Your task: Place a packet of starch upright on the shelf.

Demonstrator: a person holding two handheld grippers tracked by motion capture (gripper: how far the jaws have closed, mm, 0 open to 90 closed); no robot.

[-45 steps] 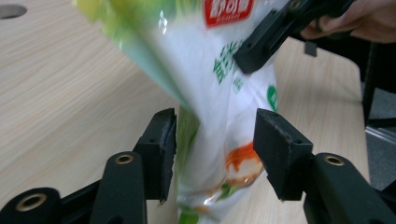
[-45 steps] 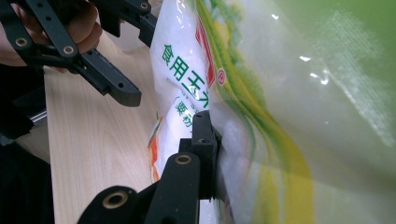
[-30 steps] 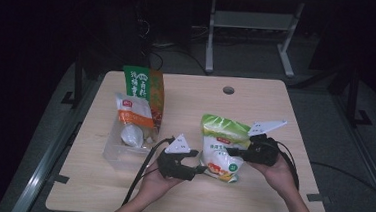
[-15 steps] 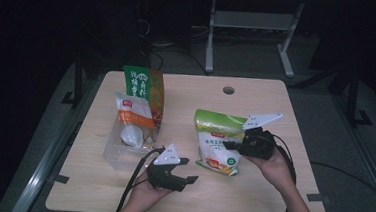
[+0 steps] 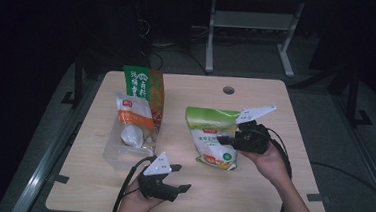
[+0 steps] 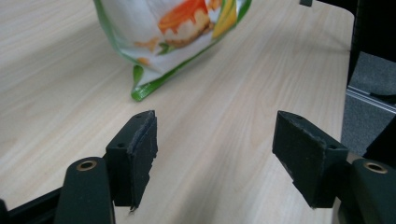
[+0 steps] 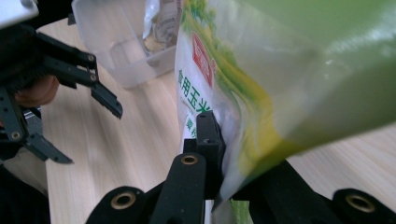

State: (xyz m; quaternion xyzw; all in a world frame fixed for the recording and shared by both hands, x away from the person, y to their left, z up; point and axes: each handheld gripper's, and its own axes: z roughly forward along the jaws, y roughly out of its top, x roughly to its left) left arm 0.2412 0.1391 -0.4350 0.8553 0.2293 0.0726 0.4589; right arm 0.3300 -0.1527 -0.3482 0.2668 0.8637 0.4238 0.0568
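Note:
A green and white snack bag [image 5: 209, 135] hangs tilted over the middle of the table, its lower end close to the wood. My right gripper [image 5: 229, 142] is shut on the bag's right edge; in the right gripper view the black jaws pinch the bag [image 7: 219, 93] at its seam, right gripper [image 7: 223, 156]. My left gripper [image 5: 181, 188] sits near the table's front edge, apart from the bag. Its jaws have just been opening and stand open with nothing between them, left gripper [image 6: 215, 158]. The bag's bottom corner [image 6: 177, 42] lies beyond them.
A clear plastic tub [image 5: 122, 151] at the left holds an orange-white packet [image 5: 132, 114], with a tall green and orange bag [image 5: 144, 88] behind it. The tub [image 7: 112, 46] also shows in the right gripper view. The wooden table [image 5: 270, 197] has a cable hole [image 5: 228, 90].
My left gripper has drawn back from the snack bag toward the front edge, jaws wider. My right gripper has raised the bag, which now hangs more upright.

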